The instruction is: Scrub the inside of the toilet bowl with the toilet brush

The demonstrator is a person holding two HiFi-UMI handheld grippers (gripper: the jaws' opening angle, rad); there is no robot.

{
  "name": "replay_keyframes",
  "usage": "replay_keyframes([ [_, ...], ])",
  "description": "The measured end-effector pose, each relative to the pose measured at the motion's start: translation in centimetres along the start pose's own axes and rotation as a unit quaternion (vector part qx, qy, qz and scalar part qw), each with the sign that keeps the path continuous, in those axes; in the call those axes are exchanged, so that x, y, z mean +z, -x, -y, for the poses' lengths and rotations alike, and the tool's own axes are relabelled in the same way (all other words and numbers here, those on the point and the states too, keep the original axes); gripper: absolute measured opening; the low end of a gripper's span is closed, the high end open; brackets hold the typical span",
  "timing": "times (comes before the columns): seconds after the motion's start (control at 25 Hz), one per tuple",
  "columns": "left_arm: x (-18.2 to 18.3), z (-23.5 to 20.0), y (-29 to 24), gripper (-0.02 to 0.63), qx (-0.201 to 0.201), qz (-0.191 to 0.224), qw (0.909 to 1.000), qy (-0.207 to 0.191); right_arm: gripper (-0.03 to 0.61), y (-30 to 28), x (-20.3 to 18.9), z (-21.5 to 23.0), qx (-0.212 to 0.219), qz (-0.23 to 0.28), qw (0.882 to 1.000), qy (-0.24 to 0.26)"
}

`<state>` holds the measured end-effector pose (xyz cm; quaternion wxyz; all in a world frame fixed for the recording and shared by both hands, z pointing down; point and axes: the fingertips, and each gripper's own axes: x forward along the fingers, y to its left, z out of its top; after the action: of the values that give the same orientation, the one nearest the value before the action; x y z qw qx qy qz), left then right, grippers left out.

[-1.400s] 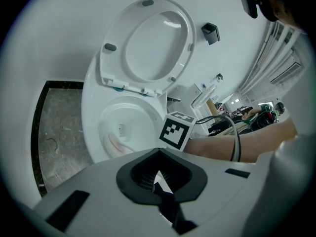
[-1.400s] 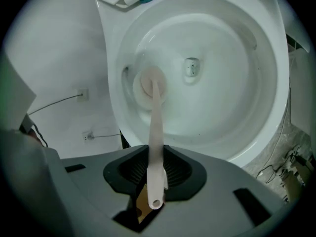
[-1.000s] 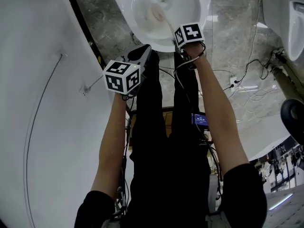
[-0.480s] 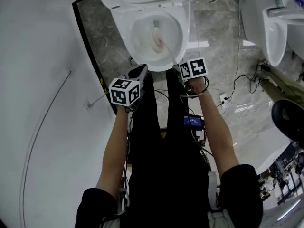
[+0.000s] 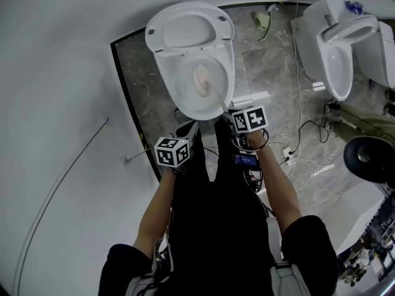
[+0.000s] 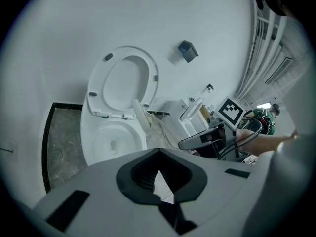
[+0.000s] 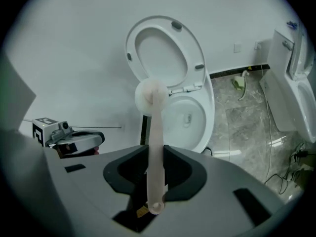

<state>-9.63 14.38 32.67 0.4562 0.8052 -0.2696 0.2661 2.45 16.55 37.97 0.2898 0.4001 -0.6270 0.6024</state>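
A white toilet (image 5: 185,97) stands with its lid (image 5: 188,29) raised. My right gripper (image 5: 233,117) is shut on the pale pink handle (image 7: 155,152) of the toilet brush. The round brush head (image 5: 202,79) is over the inside of the bowl (image 7: 190,117); whether it touches the porcelain I cannot tell. In the right gripper view the head (image 7: 150,95) lies in front of the seat hinge. My left gripper (image 5: 187,130) hangs to the left of the bowl's front rim, jaws together, holding nothing. The left gripper view shows the bowl (image 6: 111,137) and the brush head (image 6: 139,113).
A second toilet (image 5: 336,54) stands to the right. Cables (image 5: 308,147) trail over the grey stone floor (image 5: 271,66). A white curved wall (image 5: 62,103) closes the left side. A dark round object (image 5: 369,159) sits at the right edge. A small grey fixture (image 6: 186,50) hangs on the wall.
The head view has pulled back, so the whole toilet and its lid now show. Both grippers sit lower in the frame. The right gripper still holds the brush over the bowl.
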Motion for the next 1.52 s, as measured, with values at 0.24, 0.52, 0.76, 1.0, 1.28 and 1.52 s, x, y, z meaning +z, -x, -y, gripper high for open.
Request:
replay_keyframes([
  [0.24, 4.4, 2.3, 3.8, 0.009, -0.001, 0.046, 0.9989, -0.012, 0.104, 5.7, 2.5, -3.3, 0.011, 0.06, 0.997, 0.036],
  [0.52, 6.7, 6.6, 6.2, 0.01, -0.008, 0.089, 0.9958, -0.016, 0.104, 11.7, 3.6, -5.9, 0.04, 0.102, 0.992, 0.055],
  [0.76, 8.0, 9.4, 7.2, 0.01, 0.0, 0.116, 0.9926, -0.036, 0.104, 15.9, 4.7, -7.0, 0.088, 0.131, 0.985, 0.074],
  [1.0, 9.8, 12.0, 8.9, 0.009, 0.022, 0.16, 0.9859, -0.043, 0.104, 22.0, 6.3, -7.9, 0.159, 0.186, 0.964, 0.106],
  [1.28, 10.1, 14.6, 10.1, 0.009, 0.044, 0.192, 0.9792, -0.048, 0.104, 26.7, 5.4, -7.0, 0.195, 0.211, 0.948, 0.137],
  [1.52, 9.5, 16.6, 9.7, 0.009, 0.038, 0.192, 0.9779, -0.073, 0.104, 26.6, 3.0, -6.0, 0.186, 0.205, 0.952, 0.134],
])
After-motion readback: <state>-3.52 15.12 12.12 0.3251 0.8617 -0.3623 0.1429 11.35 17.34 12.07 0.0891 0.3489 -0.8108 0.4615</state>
